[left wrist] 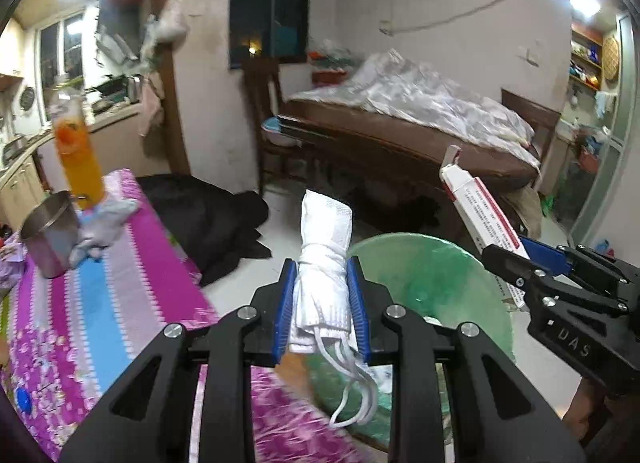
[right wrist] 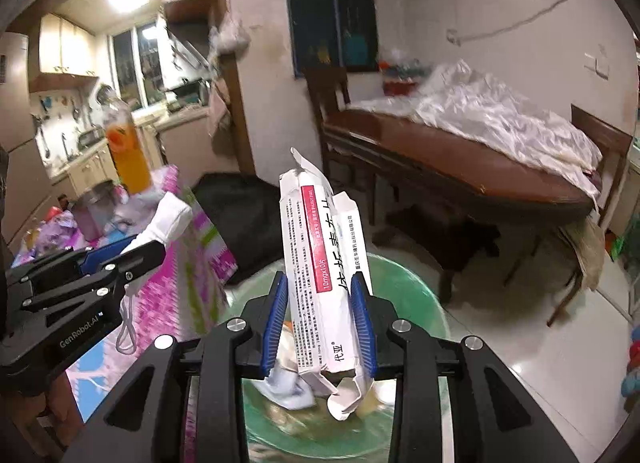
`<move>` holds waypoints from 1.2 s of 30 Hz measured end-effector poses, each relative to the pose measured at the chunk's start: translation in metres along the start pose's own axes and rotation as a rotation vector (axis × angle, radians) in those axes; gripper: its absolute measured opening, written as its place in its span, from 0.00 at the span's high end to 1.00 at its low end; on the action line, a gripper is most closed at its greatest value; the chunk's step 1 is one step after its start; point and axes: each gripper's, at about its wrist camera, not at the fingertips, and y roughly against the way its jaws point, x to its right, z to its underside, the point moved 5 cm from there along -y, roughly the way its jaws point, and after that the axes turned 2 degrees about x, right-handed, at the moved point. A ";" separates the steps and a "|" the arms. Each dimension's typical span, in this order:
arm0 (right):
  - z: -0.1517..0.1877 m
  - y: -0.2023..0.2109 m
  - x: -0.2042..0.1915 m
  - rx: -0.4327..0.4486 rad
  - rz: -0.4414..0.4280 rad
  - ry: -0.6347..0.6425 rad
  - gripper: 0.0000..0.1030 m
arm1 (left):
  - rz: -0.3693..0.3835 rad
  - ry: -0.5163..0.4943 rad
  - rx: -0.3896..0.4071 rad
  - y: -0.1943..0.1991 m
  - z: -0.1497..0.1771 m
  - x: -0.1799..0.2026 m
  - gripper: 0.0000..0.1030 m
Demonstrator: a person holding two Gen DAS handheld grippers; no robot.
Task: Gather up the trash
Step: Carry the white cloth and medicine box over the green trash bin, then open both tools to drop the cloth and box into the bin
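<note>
Bedroom w/ kitchen behind; striped pink tablecloth at left, green-lined trash bin on the floor just beside it. Left gripper pinches a rolled white face mask mid-roll, ear loops dangling, at the bin's rim. Right gripper squeezes a flattened medicine box at its lower half, above the bin. Both look light: mask soft & squashy, so hold the roll's middle; box is thin card, creases easily, grip across flat faces.

Each tool is matte black with silver screws and ribbed blue finger pads; the left tool bears "GenRobot.AI", the right tool "DAS".
</note>
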 end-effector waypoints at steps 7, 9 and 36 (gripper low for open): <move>0.019 -0.034 0.024 -0.119 0.023 -0.009 0.67 | 0.050 -0.021 -0.125 -0.045 0.013 0.026 0.76; 0.026 -0.044 0.028 -0.151 0.022 -0.013 0.67 | 0.048 -0.023 -0.143 -0.051 0.017 0.030 0.76; 0.034 -0.039 0.025 -0.118 0.023 -0.034 0.66 | 0.019 -0.023 -0.176 -0.065 0.024 0.029 0.26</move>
